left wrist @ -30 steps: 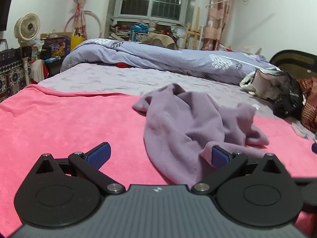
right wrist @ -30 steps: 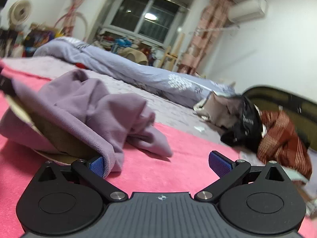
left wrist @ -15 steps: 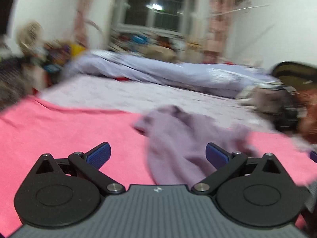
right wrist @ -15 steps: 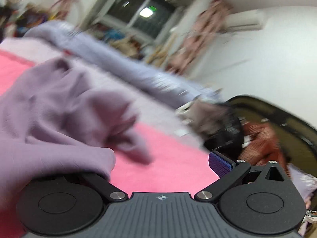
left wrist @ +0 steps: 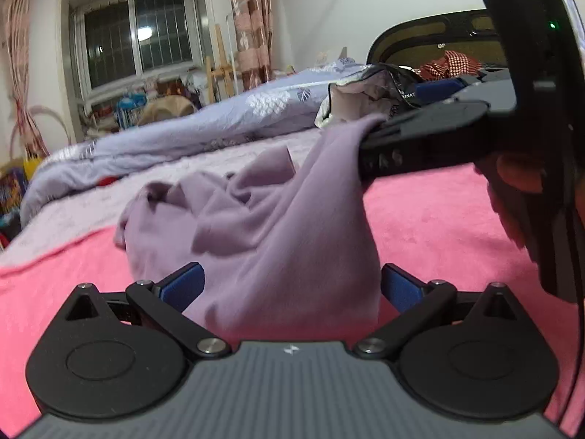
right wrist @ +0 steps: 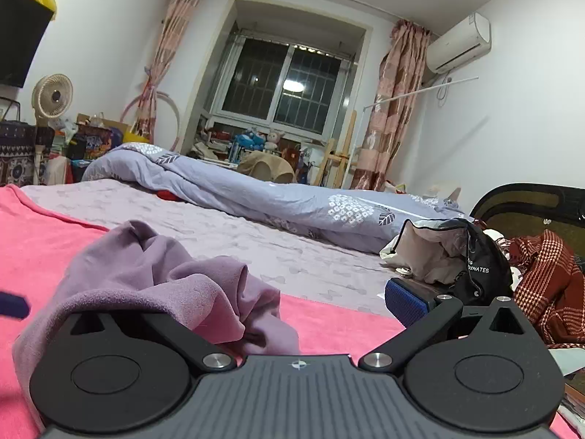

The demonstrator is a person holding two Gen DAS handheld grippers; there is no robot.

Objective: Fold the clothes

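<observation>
The crumpled lilac jersey garment (left wrist: 278, 219) lies on the pink fleece blanket (left wrist: 438, 219); the left gripper (left wrist: 290, 285) gapes around its hem; the right gripper (right wrist: 256, 303), at two o'clock, has cloth draped over one finger, grasp unclear; both corners should be pinched, then lifted evenly.

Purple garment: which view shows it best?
Left wrist: the purple garment spreads across the pink blanket, one edge lifted over the right claw. Right wrist shows only a bunched part.

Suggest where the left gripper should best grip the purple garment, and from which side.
Probably the near hem of the purple garment, straight ahead: it already lies between the left gripper's open fingers, while the right gripper lifts the far corner, draping the cloth taut.
</observation>
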